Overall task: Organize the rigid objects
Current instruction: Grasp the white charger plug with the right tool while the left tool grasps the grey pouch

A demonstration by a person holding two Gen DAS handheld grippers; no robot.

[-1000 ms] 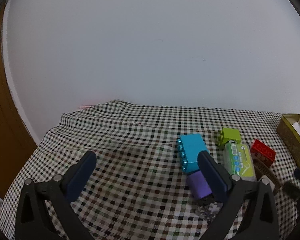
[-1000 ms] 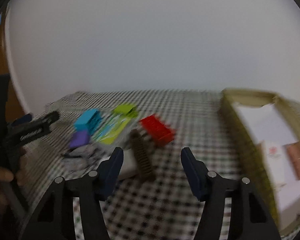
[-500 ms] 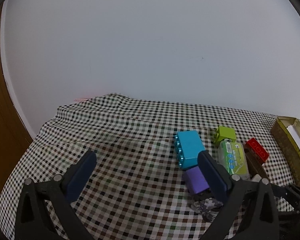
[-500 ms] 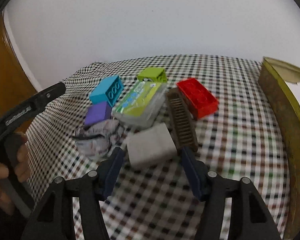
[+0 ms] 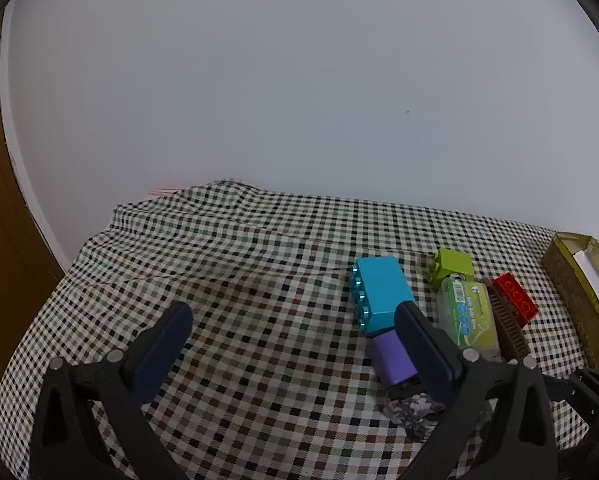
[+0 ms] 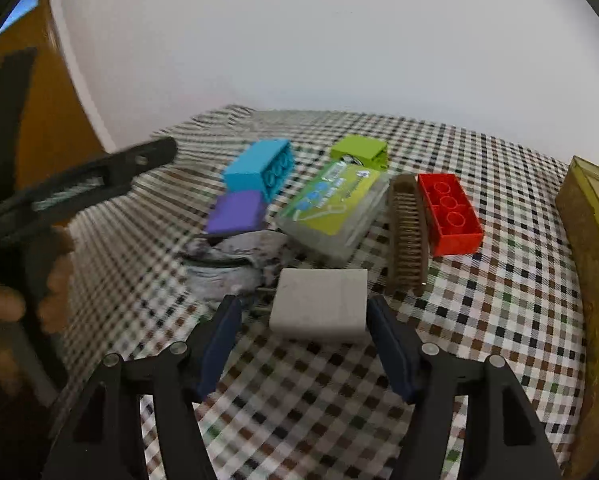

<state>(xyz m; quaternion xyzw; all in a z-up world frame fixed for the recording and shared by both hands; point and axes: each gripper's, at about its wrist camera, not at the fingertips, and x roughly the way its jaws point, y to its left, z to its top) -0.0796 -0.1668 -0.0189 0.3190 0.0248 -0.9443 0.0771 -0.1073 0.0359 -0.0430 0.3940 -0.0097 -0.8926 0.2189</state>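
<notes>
Right claw point(image 6: 303, 344) has dropped in on the grey block point(image 6: 320, 305), jaws just spreading wider and straddling it unpinched, ready to pinch.

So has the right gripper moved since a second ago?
Yes. The right gripper has come in toward the pile on the table and now straddles the grey block, away from the box.

Checked cloth point(image 6: 499, 320); blue point(image 6: 259, 164), purple point(image 6: 235, 212), lime point(image 6: 359, 150), red bricks point(image 6: 451, 212); grey block point(image 6: 319, 306); brown brush point(image 6: 405, 232).
</notes>
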